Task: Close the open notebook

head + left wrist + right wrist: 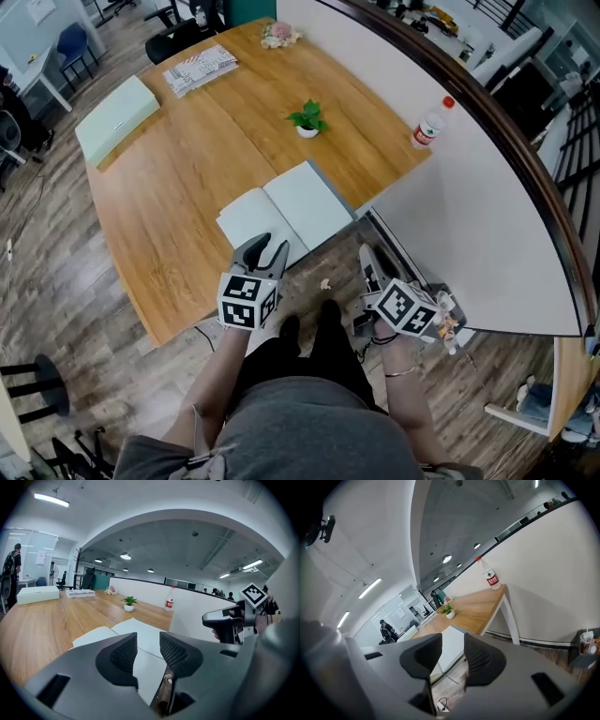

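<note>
The open notebook (286,214) lies flat with blank white pages at the near edge of the wooden table (178,187). My left gripper (266,247) is open and empty, its tips at the near edge of the notebook's left page. In the left gripper view the notebook (136,629) spreads just beyond the left gripper (147,648). My right gripper (367,258) hangs open and empty over the floor, off the table's near right corner. From the right gripper (452,657) the notebook (451,641) shows edge-on between the jaws.
A small potted plant (307,118) stands behind the notebook. A water bottle (430,124) is at the table's right edge, against a curved white partition (469,206). A pale box (117,114), magazines (200,67) and flowers (279,36) sit at the far end.
</note>
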